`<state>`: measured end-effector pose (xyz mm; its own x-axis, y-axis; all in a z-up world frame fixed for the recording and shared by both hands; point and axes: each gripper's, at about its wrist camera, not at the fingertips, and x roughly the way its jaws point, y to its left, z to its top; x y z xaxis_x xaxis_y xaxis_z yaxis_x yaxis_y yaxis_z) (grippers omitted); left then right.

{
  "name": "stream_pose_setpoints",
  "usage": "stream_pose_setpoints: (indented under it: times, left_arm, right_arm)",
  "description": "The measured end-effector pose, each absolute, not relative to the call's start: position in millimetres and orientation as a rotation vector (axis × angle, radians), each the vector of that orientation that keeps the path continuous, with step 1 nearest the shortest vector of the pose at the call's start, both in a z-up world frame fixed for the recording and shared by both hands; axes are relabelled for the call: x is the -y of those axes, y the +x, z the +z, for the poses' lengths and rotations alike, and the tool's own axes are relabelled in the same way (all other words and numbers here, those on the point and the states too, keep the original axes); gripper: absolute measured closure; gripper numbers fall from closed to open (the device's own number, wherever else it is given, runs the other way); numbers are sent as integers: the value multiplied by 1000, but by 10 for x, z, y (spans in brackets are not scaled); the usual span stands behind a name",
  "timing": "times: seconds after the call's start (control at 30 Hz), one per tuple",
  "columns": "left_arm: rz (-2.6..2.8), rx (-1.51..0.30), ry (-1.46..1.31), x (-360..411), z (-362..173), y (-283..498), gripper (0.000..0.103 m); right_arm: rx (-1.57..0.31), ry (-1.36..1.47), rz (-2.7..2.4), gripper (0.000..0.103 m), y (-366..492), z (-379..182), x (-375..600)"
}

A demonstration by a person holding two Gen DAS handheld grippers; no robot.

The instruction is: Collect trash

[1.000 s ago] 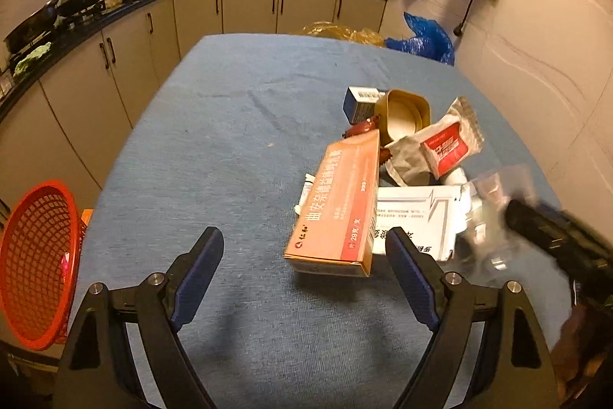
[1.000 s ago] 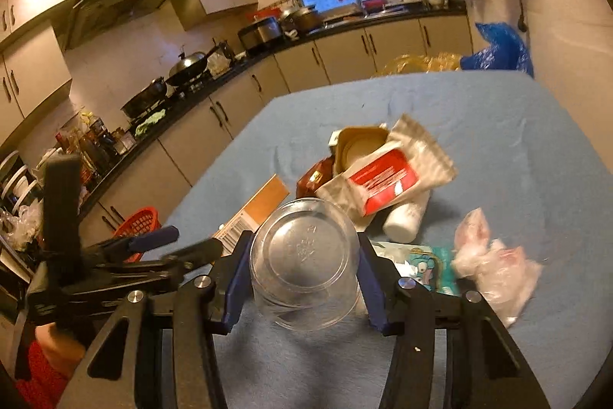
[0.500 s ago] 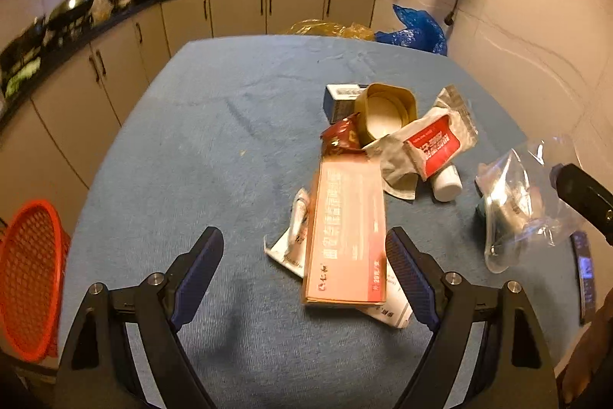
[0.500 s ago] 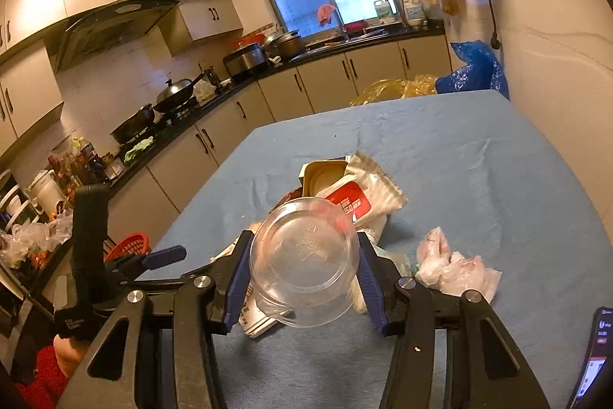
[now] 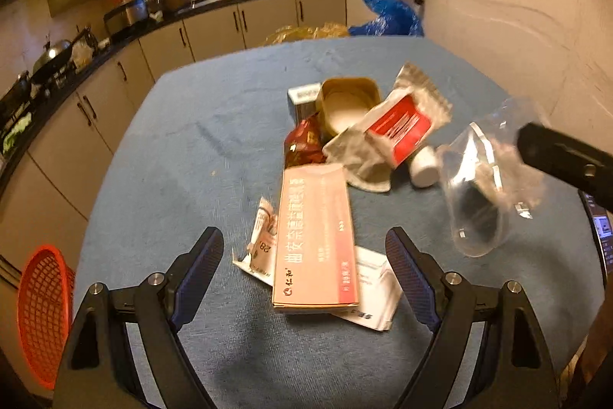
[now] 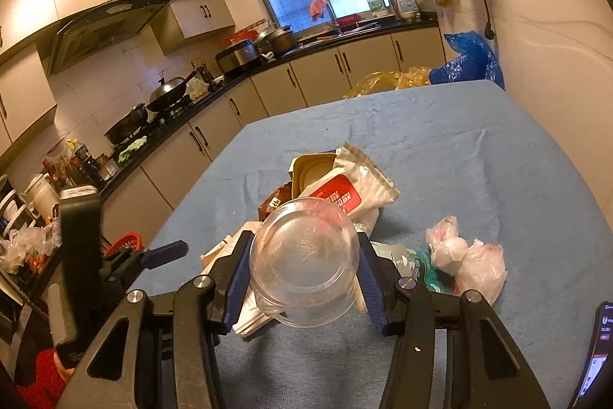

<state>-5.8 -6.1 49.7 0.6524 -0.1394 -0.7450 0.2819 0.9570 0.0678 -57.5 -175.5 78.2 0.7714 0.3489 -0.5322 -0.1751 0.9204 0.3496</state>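
My right gripper point(image 6: 304, 265) is shut on a clear plastic cup point(image 6: 304, 261) and holds it above the blue table; the cup point(image 5: 479, 194) also shows at the right in the left wrist view. My left gripper point(image 5: 304, 267) is open and empty, over a long orange medicine box point(image 5: 314, 236) lying on white leaflets point(image 5: 371, 305). Behind it lies a trash pile: a white-and-red wipes packet point(image 5: 398, 125), a tan tub point(image 5: 346, 102), a brown wrapper point(image 5: 304, 144) and a white bottle point(image 5: 423, 167). A crumpled plastic bag point(image 6: 467, 255) lies at the right.
A red mesh basket point(image 5: 42, 313) stands off the table's left edge, low down. A phone point(image 6: 594, 344) lies at the table's near right edge. Kitchen counters with pots run along the left and back. A wall stands close on the right.
My right gripper has lifted the clear cup higher above the table. My left gripper has drawn back and tilted up, with the orange box now between its open fingers.
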Motion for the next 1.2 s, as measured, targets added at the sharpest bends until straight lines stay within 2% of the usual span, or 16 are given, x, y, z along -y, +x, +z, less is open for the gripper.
stream_pose_setpoints:
  times: [0.17, 0.23, 0.3, 0.43, 0.5, 0.53, 0.93, 1.2]
  left_arm:
    - [-232, -873, 168, 46, 366, 93, 18]
    - [-238, -889, 157, 51, 317, 143, 23]
    - [-229, -915, 155, 54, 244, 200, 36]
    - [-245, -922, 101, 19, 204, 271, 41]
    - [-238, -908, 94, 9, 210, 249, 51]
    - [-252, -906, 88, 1, 217, 224, 53]
    - [-248, -768, 4, -324, 571, -305, 53]
    - [-258, -789, -17, -425, 539, -280, 53]
  right_arm:
    - [-639, 288, 296, 48, -552, 746, 1729]
    - [-642, 286, 297, 47, -540, 733, 1721]
    - [-647, 286, 298, 47, -526, 712, 1719]
    - [-658, 288, 299, 47, -509, 672, 1713]
    - [-662, 288, 297, 47, -511, 661, 1708]
    - [-663, 288, 297, 47, -516, 654, 1710]
    - [-656, 256, 292, 47, -589, 725, 1551]
    - [-648, 221, 290, 48, -677, 787, 1432]
